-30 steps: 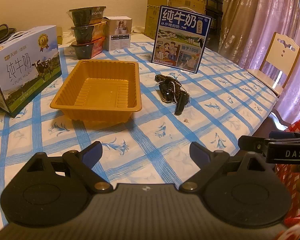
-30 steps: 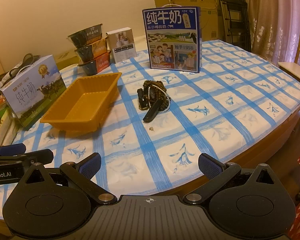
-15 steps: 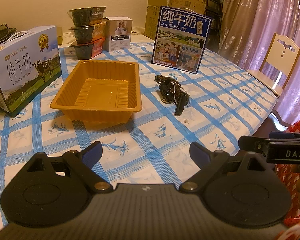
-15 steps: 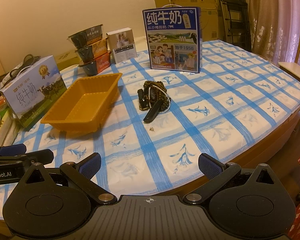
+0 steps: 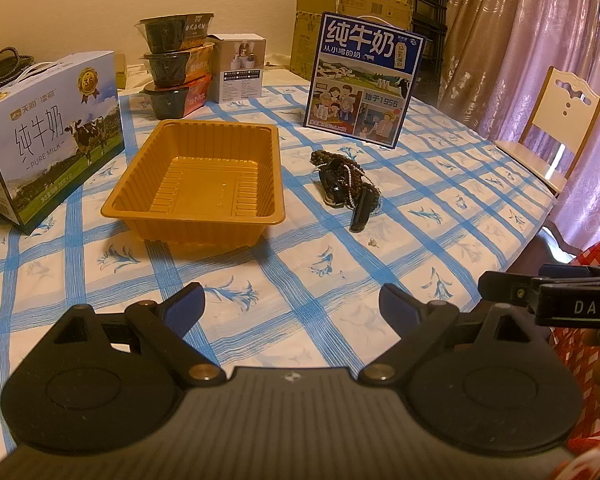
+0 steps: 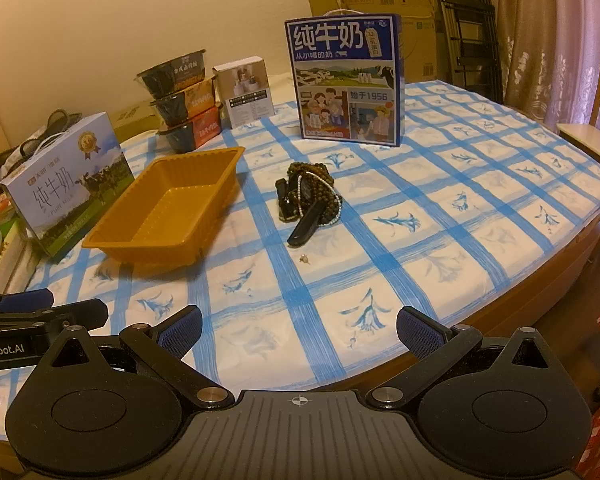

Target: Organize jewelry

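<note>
Left wrist: bare orange tray (image 5: pixel 204 184)

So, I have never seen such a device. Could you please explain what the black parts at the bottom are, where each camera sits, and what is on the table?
No robot arm is here. A person holds a two-finger gripper in each hand, and a fisheye camera on each looks forward along its fingers. The black shapes below are the left gripper in one view and the right gripper in the other. Both are open and hold nothing.

On the blue-checked tablecloth stands an orange tray with nothing in it. To its right lies a pile of jewelry: dark beads, a pearly strand, black pieces. A tiny loose piece, perhaps an earring, lies nearer the camera. Milk cartons and stacked bowls stand behind.
</note>
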Demonstrator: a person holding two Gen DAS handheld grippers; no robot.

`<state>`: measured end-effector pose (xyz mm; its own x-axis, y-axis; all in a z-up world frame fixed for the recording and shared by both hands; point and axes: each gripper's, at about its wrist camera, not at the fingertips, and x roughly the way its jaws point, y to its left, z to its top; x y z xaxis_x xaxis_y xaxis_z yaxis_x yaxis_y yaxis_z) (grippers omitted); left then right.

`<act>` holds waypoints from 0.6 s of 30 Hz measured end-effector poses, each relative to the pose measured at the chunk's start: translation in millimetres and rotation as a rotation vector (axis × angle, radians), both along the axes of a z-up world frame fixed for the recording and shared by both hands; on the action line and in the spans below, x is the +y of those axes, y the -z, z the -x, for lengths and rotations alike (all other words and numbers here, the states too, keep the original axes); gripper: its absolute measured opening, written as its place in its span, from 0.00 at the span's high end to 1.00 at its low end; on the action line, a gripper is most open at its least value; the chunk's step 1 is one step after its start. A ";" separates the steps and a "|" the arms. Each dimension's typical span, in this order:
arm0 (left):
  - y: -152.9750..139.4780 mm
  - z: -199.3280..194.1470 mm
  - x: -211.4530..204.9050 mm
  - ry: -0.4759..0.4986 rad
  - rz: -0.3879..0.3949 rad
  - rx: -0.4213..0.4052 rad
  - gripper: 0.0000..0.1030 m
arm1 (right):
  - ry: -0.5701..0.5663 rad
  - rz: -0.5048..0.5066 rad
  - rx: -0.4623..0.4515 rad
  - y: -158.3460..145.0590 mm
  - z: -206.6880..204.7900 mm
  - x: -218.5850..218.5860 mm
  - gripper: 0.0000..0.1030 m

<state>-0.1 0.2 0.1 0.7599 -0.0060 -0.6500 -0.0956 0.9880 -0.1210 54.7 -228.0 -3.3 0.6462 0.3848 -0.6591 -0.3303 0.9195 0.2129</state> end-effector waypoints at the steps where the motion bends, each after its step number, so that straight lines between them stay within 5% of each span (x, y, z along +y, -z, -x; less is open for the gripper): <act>1: 0.0 0.0 0.0 0.000 0.000 0.000 0.10 | 0.000 0.000 0.000 -0.3 -0.1 0.2 0.00; 18: 0.0 0.0 0.0 0.000 0.000 -0.001 0.10 | 0.000 -0.002 0.000 -0.2 -1.0 0.0 0.00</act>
<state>-0.1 0.2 0.1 0.7607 -0.0064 -0.6490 -0.0954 0.9880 -0.1215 55.8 -228.0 -3.1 0.6466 0.3857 -0.6582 -0.3301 0.9193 0.2144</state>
